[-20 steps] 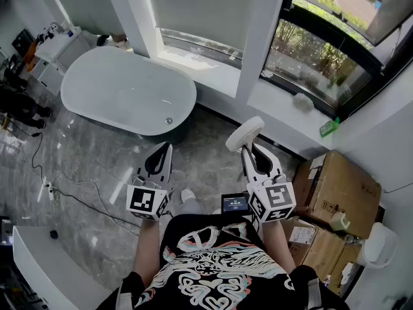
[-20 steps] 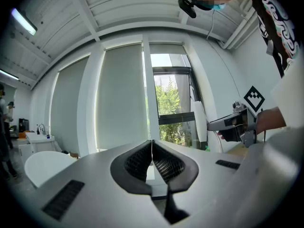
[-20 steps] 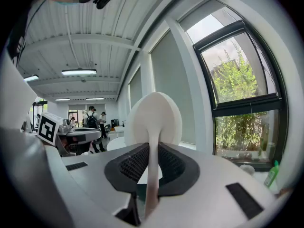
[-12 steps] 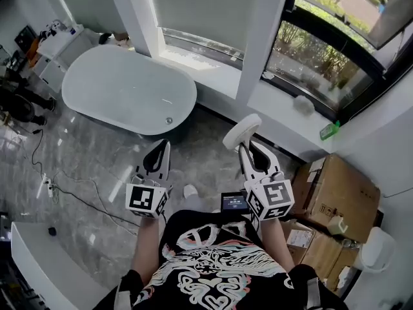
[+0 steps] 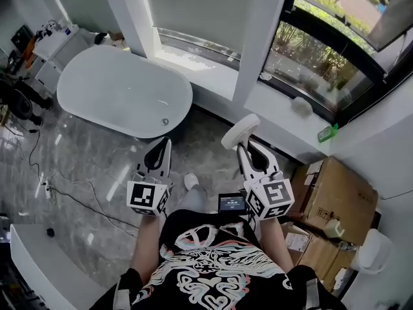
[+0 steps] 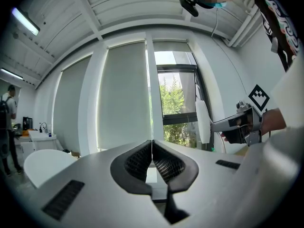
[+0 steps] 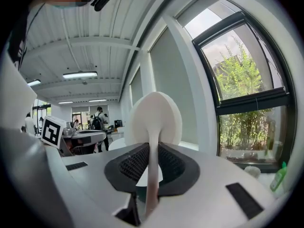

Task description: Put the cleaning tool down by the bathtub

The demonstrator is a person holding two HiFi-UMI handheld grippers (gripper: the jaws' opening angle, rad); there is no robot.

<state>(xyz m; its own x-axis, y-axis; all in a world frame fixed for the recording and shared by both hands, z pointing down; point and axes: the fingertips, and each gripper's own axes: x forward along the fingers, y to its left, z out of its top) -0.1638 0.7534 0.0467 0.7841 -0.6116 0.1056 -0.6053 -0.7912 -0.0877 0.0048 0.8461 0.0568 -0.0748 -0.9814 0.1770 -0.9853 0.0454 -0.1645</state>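
Carrying, by the look of it, not yet placing: cleaning tool (image 5: pixel 240 131) clamped by its thin handle in the right gripper (image 5: pixel 249 150), round white head uppermost, above the marbled floor (image 5: pixel 97 173) and well apart from the bathtub (image 5: pixel 122 92). Left gripper (image 5: pixel 162 148) pressed together on nothing, mesh faces closed edge to edge in its own view.

Next, probably: stepping closer to the tub, lowering the right gripper to the floor just beside the dark base, then parting the jaws to release the handle without toppling it.

Hard to judge:
- Lower end of the handle, buried between the pads (image 7: pixel 135 163).
- Working face of the head.
- Floor at the tub's near foot, partly masked by the left gripper in the head view, with the 2 gripper views aimed up at ceiling and windows.
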